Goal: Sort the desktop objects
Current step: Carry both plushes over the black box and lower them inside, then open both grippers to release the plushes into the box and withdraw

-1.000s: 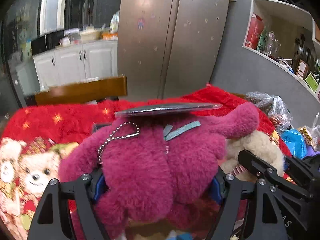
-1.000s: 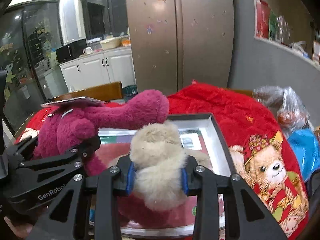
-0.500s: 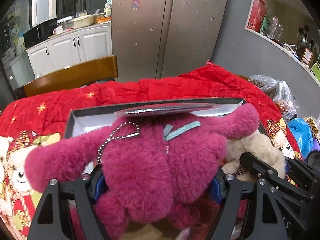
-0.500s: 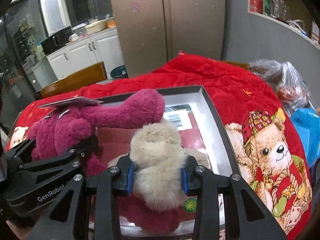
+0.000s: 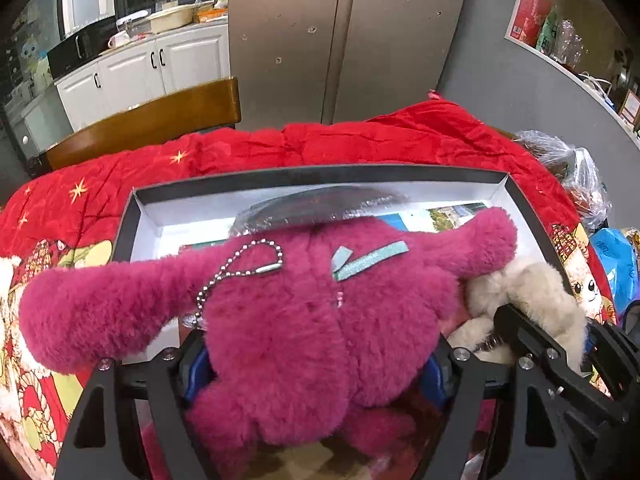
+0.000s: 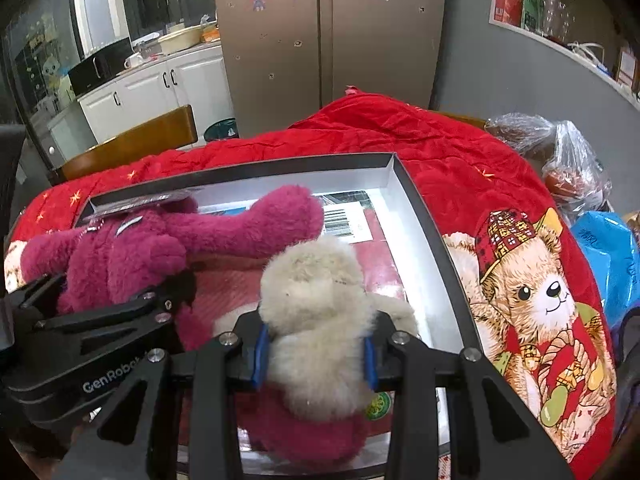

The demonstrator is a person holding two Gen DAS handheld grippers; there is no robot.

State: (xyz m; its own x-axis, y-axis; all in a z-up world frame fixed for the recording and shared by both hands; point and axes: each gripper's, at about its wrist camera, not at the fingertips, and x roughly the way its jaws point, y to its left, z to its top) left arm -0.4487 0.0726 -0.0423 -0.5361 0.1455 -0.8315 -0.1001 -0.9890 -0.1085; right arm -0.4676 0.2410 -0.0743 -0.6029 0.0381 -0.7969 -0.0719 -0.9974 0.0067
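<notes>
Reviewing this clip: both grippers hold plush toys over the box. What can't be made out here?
- Faces of the magenta plush and cream plush: turned away in both views.
- Floor of the box: mostly covered by the toys.
- Whether either toy rests on the box: contact hidden by plush and gripper frames.

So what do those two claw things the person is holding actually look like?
Both are matte black. The left gripper and right gripper each have two flat fingers cut with triangular openings, silver screw heads at the joints, and blue pads on the inner faces. White lettering reading "GenRobo" marks the left one's side. No cables or sleeves show.
</notes>
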